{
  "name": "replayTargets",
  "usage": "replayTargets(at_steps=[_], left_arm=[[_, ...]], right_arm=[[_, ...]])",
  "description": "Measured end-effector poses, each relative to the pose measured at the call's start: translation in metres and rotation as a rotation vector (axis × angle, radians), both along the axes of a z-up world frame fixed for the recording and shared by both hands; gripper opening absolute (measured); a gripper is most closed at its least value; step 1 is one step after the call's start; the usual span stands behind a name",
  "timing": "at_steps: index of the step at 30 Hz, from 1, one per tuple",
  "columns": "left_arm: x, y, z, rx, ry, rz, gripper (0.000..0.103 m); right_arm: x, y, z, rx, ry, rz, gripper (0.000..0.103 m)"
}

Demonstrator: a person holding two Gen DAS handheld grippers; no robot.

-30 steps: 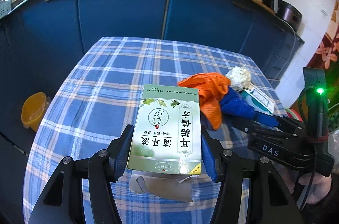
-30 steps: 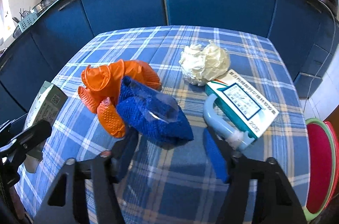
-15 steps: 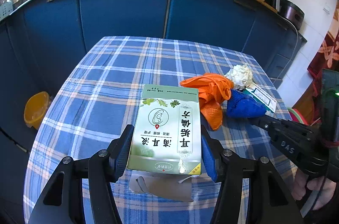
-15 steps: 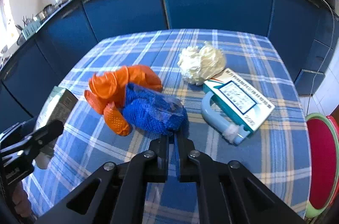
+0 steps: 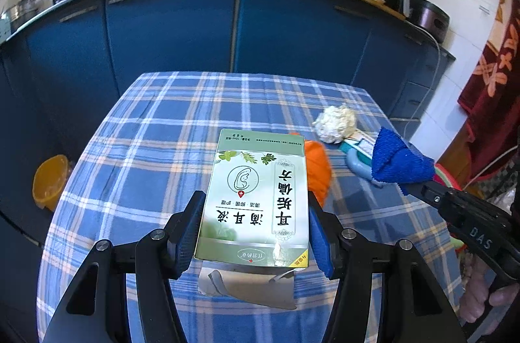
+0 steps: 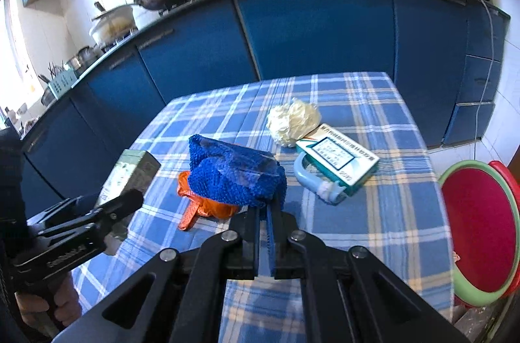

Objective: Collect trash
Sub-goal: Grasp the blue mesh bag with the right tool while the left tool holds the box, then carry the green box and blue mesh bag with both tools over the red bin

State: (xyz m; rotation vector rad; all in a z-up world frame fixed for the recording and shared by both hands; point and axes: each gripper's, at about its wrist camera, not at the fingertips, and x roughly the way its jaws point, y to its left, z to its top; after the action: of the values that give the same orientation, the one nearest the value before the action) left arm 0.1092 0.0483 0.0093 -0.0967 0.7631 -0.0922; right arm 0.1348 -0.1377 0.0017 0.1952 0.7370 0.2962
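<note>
Right tool [image 6: 266, 209] now pinching blue cloth [image 6: 235, 177], lifting it off table [image 6: 357, 102]; orange glove [image 6: 208, 208] staying behind. Left tool [image 5: 255, 232] clamping green box [image 5: 256, 200], held above table. 2 items secured, bin next.

The green box [image 5: 256, 200] covers most of the orange glove [image 5: 318, 174] in the left view, the blue cloth [image 6: 234, 174] masks it on the right, and the red stool [image 6: 481, 229] runs off-frame.

A green carton [image 5: 256, 200] sits clamped between the left gripper's [image 5: 255, 232] pads; a bunched blue cloth [image 6: 235, 177] hangs pinched at the right gripper's [image 6: 266, 213] tips.
</note>
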Motion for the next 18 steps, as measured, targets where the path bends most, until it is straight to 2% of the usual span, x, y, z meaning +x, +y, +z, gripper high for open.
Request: replayTargets(at_steps=[18], left_arm=[[-0.002, -0.089, 0.02, -0.003, -0.021, -0.202, 0.06]], right_arm=[[-0.055, -0.088, 0.017, 0.059, -0.047, -0.202, 0.005]])
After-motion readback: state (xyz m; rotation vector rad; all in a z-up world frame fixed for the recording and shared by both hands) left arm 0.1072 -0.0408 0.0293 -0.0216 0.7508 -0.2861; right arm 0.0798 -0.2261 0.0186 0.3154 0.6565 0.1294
